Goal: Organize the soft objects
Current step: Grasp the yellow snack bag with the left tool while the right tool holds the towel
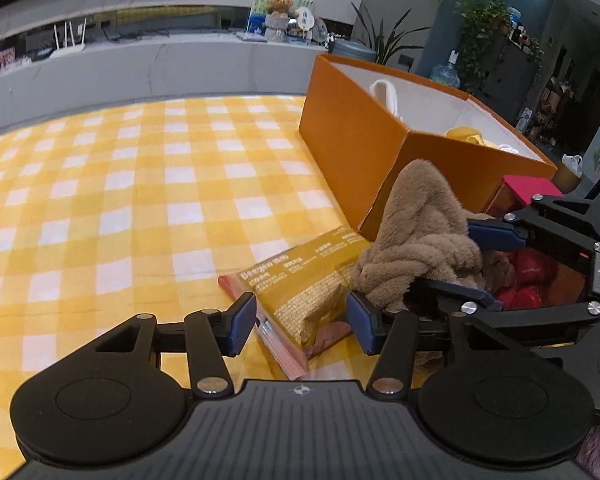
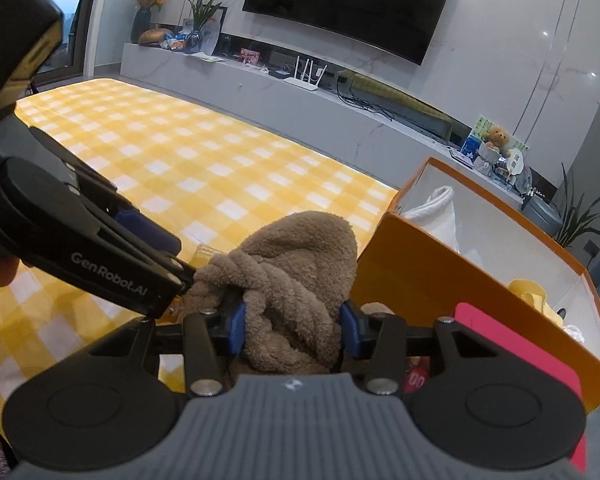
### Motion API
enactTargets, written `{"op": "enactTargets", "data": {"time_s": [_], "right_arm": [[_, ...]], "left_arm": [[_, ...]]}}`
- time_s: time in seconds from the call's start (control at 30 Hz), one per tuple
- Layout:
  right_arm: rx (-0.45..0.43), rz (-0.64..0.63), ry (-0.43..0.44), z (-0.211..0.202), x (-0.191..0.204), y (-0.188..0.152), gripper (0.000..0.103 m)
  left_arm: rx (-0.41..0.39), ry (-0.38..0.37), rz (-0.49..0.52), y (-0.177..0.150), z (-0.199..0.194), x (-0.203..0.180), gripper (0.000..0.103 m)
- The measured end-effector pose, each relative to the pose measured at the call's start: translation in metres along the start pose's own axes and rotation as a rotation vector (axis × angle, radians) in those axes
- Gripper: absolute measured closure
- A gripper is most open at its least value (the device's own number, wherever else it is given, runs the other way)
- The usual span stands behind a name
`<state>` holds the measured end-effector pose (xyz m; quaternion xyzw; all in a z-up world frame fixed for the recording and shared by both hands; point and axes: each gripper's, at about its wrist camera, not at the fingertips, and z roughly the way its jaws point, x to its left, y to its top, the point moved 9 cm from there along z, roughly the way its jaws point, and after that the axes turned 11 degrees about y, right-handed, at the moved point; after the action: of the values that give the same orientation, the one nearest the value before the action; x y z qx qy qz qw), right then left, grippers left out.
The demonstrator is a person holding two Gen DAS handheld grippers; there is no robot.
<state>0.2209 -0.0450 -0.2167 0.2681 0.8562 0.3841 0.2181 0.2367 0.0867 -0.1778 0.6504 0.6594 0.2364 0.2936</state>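
A brown fleece bundle (image 1: 420, 236) lies beside the orange box (image 1: 360, 148) on the yellow checked cloth. My right gripper (image 2: 294, 330) is closed around the bundle (image 2: 296, 276), its blue pads pressing both sides; it also shows in the left wrist view (image 1: 452, 264). My left gripper (image 1: 302, 326) is open, its fingers either side of a yellow snack packet (image 1: 304, 284), not gripping it. In the right wrist view the left gripper (image 2: 180, 276) comes in from the left and touches the bundle's edge. The box (image 2: 404, 272) holds white and yellow soft items (image 2: 440, 212).
A red-lidded amber container (image 1: 536, 276) with red items sits right of the bundle, against the box. The checked cloth (image 1: 140, 200) stretches left and far. A grey ledge with a router, teddy bear and plants runs behind.
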Motion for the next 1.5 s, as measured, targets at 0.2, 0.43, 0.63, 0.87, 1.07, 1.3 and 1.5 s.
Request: {"op": "enactTargets", "data": {"time_s": [0.2,0.43,0.63,0.87,1.07,1.3,1.5], "right_arm": [[-0.009,0.008,-0.003,0.001,-0.001,0.0,0.056],[-0.02,0.017,-0.005,-0.001,0.0,0.0,0.056],[-0.052,0.041,0.005,-0.016,0.009,0.004,0.056],[-0.025,0.203,0.112,-0.029,0.037,-0.014,0.056],[0.027,0.31,0.116,-0.041,0.044,-0.04,0.056],[0.043,0.438,0.087,-0.061,0.033,-0.058,0.055],[0.035,0.511,0.096,-0.056,0.021,-0.068,0.052]], "left_arm": [[0.036,0.031,0.031,-0.008,0.009,-0.003,0.071],[0.037,0.057,0.01,-0.009,0.002,0.0,0.086],[0.092,0.115,-0.168,-0.022,-0.03,0.023,0.092],[0.113,0.181,-0.22,-0.048,-0.064,0.026,0.092],[0.17,0.161,-0.231,-0.072,-0.078,0.01,0.099],[0.166,0.094,-0.207,-0.087,-0.097,-0.018,0.103],[0.101,0.098,-0.089,-0.076,-0.112,-0.029,0.084]]}}
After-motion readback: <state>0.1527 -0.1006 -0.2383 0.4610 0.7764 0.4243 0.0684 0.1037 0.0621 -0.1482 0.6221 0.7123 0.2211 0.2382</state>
